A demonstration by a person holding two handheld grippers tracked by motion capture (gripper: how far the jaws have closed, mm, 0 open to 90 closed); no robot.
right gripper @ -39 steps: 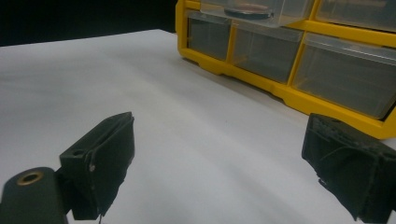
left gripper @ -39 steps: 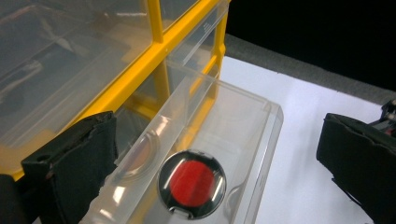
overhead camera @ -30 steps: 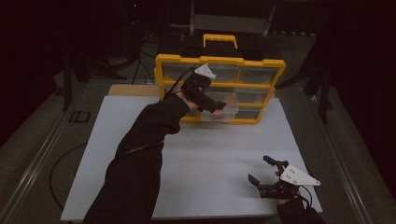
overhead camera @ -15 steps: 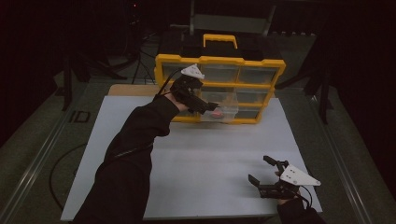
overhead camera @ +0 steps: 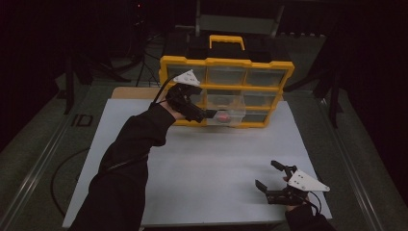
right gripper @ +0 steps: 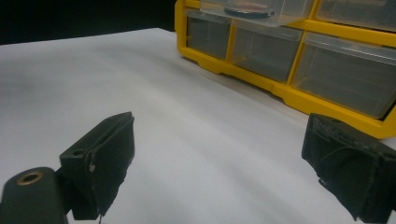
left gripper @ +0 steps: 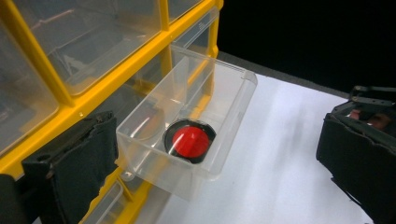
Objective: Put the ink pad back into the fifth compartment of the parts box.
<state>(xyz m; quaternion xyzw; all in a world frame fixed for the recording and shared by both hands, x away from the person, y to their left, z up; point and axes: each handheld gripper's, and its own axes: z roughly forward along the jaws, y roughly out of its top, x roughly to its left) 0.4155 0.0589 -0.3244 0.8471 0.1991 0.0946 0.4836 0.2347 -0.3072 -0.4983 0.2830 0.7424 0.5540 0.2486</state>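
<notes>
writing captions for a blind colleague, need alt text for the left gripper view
A clear plastic drawer stands pulled out of a yellow drawer cabinet, with a round red and black object lying in it. The left gripper is open, its two black jaws at the lower left and right edges, either side of the drawer, above a white table.

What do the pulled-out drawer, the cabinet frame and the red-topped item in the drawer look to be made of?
Drawer: clear, glossy plastic, since the frame and table show through its walls. Cabinet frame: opaque yellow plastic by its look, smooth with a slight sheen. Red-topped item: a matte red disc in a black ring, probably plastic or rubber; the look leaves it open.
</notes>
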